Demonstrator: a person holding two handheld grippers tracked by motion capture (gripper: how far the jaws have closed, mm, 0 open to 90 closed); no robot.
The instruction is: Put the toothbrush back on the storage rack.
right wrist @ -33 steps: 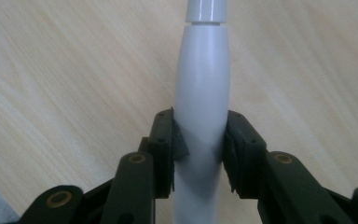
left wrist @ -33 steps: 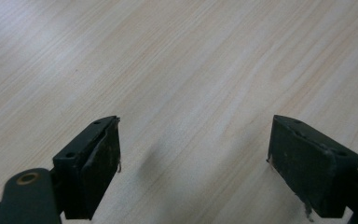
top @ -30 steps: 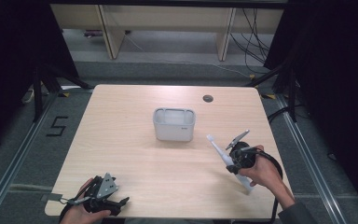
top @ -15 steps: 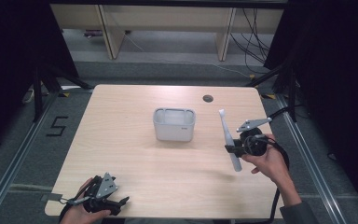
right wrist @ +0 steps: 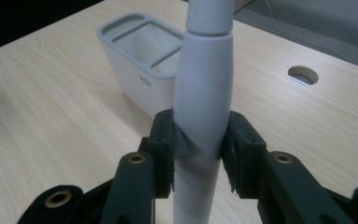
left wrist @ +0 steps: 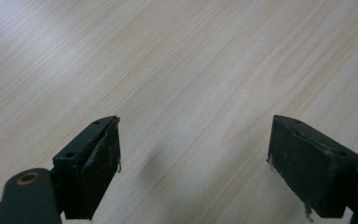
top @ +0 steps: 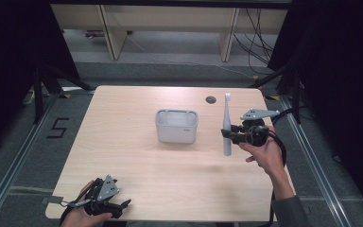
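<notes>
A white electric toothbrush (top: 227, 126) stands upright in my right gripper (top: 230, 134), which is shut on its handle (right wrist: 204, 98) to the right of the holder. The grey-white toothbrush holder (top: 176, 126) sits at the middle of the wooden table (top: 123, 156); in the right gripper view the holder (right wrist: 142, 60) shows its divided compartments behind the handle. My left gripper (top: 116, 208) rests at the table's near left edge, held by a hand. In the left gripper view its black fingers (left wrist: 95, 163) stand wide apart over bare wood, open with nothing between them.
A round cable hole (top: 211, 100) sits in the table top behind the toothbrush. Shelving legs (top: 111, 33) and loose cables (top: 260, 42) lie on the floor beyond the far edge. A "5" mark (top: 58, 127) is on the floor at left.
My right gripper has lifted and moved away from the near edge toward the far side, turning the toothbrush from a slant to upright. The left gripper has stayed put.
</notes>
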